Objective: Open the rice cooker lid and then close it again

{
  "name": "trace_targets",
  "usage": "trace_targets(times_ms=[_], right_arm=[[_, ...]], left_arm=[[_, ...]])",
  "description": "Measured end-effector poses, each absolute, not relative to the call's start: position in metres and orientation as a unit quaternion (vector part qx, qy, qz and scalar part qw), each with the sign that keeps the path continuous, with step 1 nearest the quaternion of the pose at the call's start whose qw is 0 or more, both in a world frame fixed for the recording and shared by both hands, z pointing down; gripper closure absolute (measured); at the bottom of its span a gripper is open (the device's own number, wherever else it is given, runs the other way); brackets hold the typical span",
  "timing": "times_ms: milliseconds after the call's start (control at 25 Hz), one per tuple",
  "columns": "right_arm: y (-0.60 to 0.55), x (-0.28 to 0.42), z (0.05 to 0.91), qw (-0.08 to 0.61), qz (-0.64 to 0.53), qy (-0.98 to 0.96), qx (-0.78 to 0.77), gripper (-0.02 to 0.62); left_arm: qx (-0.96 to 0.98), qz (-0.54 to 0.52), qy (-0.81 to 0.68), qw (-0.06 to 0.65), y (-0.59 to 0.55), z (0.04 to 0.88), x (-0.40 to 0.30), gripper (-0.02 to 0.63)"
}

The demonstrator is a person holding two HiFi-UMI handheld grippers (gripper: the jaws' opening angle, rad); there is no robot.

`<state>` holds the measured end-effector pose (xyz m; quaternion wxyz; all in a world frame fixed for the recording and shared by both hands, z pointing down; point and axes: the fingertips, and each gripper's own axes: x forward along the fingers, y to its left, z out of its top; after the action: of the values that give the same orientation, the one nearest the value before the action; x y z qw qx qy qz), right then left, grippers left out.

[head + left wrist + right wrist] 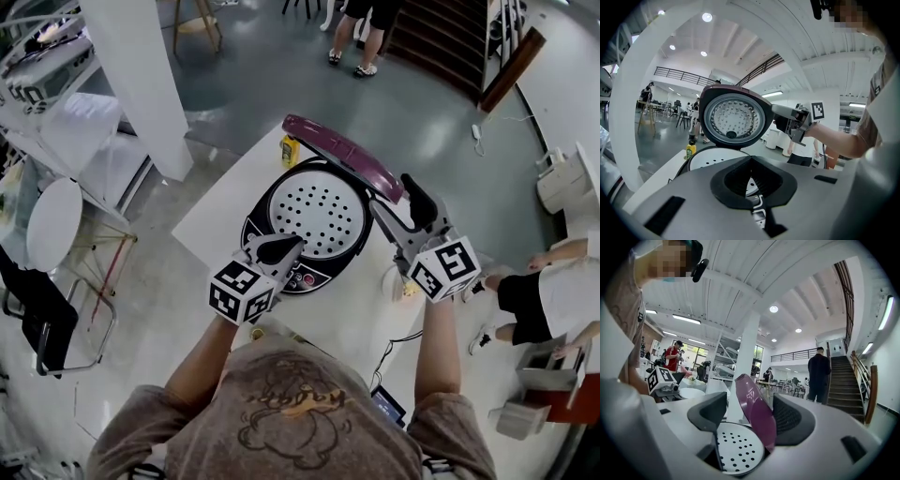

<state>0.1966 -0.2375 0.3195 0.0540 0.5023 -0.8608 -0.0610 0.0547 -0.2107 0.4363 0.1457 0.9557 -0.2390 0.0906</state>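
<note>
1 white tbl (217,214), rice cooker (315,223), grey flr (272,89)

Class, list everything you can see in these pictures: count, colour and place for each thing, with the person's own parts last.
rice cooker: one, black, on the table, open
lid: one, purple, raised behind the cooker
tray with holes: one, white, inside the cooker
bottle: one, yellow, table's far edge
table: one, white, under the cooker
bystanders: at least two, dark shorts, right and far side
left gripper: one, grey, shut, over the cooker's front
right gripper: one, grey, open, jaws either side of the lid's edge
</note>
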Motion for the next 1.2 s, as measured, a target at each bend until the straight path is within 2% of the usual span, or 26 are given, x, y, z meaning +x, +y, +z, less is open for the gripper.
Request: trace_targets(times_ms=[600, 1200], right_arm=[[-0.194, 0.154, 0.367, 0.076, -0.032, -0.874, 0.480, 0.310], [-0.173, 0.132, 0.396, 0.084, -0.001, -0.879, 0.470, 0.308]], left_arm=[[0.953, 0.079, -0.252, 0.146, -0.193, 0.429, 0.036, 0.586], [0.964, 0.029, -0.246, 0.094, -0.210, 0.368, 0.042, 0.586]])
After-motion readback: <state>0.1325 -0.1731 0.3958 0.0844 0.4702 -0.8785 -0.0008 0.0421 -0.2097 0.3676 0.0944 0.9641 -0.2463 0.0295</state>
